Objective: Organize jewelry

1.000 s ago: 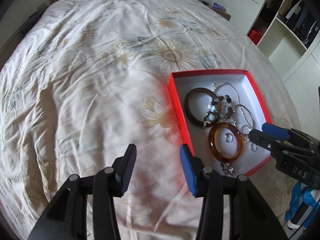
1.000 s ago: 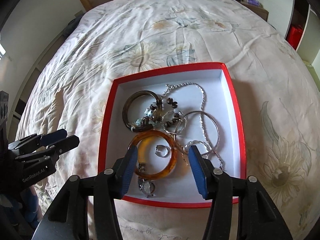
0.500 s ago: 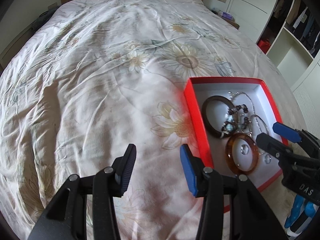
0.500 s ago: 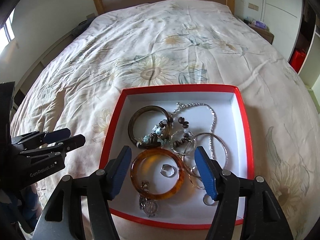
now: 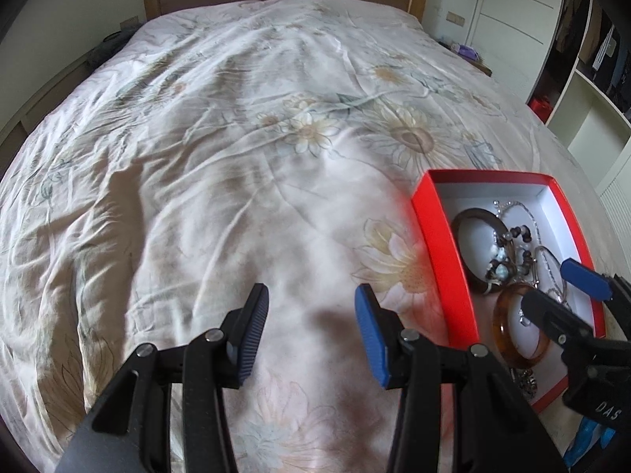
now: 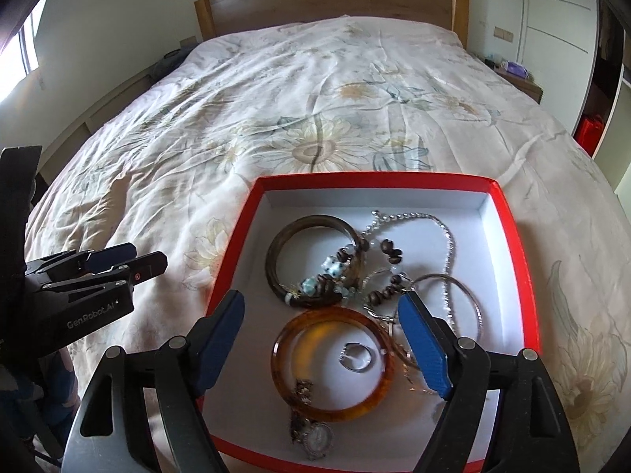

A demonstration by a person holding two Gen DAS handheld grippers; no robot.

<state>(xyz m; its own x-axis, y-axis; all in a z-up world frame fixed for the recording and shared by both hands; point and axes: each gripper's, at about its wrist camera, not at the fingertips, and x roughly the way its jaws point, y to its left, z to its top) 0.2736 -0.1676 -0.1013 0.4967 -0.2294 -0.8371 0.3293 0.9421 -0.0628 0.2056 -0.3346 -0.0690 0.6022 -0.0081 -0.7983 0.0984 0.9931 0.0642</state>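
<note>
Jewelry lies heaped in a red box (image 6: 528, 276) with a white floor, set on the bed (image 6: 276, 98): amber bangle (image 6: 335, 402), dark bangle (image 6: 276, 272), ring (image 6: 357, 356), watch (image 6: 317, 439) and silver chain (image 6: 447, 244). Right claw (image 6: 321, 343) hangs over the amber bangle, its jaws just widened, pads clear of everything. Left claw (image 5: 311, 335) stands open and empty over bare bedspread, beside the box.
</note>
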